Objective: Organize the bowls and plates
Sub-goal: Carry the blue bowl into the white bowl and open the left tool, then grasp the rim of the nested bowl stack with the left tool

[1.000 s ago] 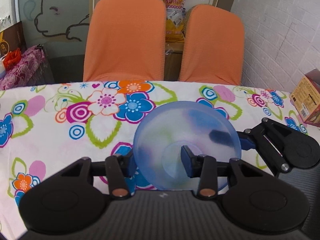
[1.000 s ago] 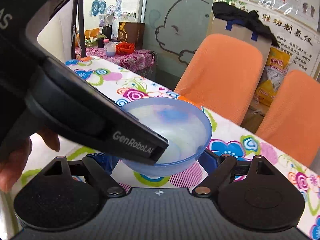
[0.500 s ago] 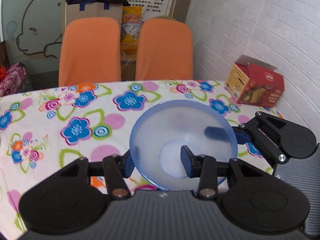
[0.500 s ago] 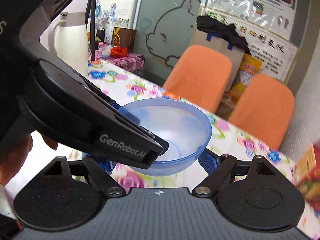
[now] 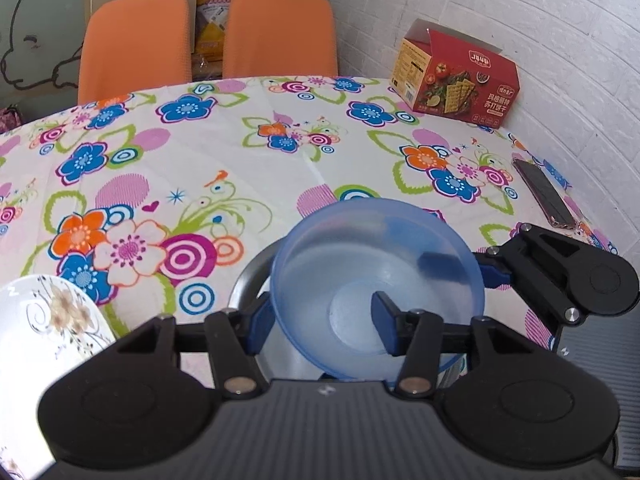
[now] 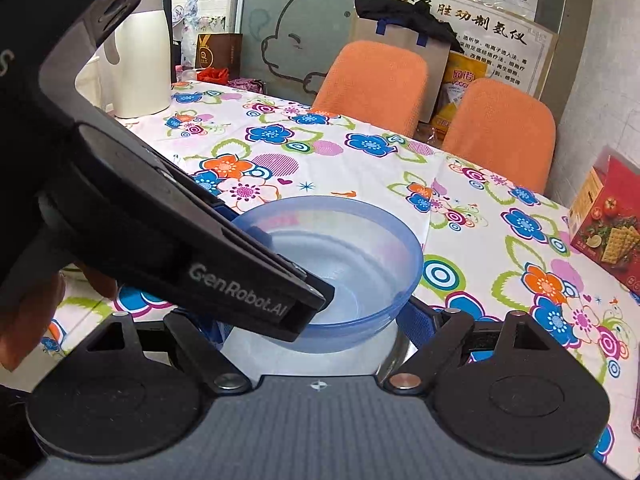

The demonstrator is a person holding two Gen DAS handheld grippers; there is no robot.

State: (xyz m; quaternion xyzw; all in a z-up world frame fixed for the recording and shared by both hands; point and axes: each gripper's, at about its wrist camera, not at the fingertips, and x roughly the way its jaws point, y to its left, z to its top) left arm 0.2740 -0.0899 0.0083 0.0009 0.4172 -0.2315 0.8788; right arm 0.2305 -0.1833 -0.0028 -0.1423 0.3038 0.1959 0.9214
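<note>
A translucent blue bowl point(image 5: 360, 264) hangs tilted just above the table, held from two sides. My left gripper point(image 5: 322, 322) is shut on its near-left wall, with one finger outside the rim and one inside. The right gripper point(image 5: 466, 266) comes in from the right and is shut on the bowl's right side. In the right wrist view the bowl point(image 6: 352, 248) sits between the right gripper's fingers point(image 6: 416, 316). Directly under it lies a steel bowl point(image 5: 250, 280), of which only the rim shows. A white floral plate point(image 5: 52, 320) lies at the near left.
The table has a flowered cloth point(image 5: 248, 152). A red cracker box point(image 5: 456, 76) stands at the far right by the white brick wall, with a dark phone point(image 5: 544, 196) in front of it. Two orange chairs point(image 5: 280, 32) stand behind the table. A white jug point(image 6: 140, 64) stands far left. A hand point(image 6: 24, 320) holds the left gripper.
Both grippers carried the blue bowl to the right across the table and lowered it. The steel bowl, the floral plate and the phone have come into view. The grip has not changed.
</note>
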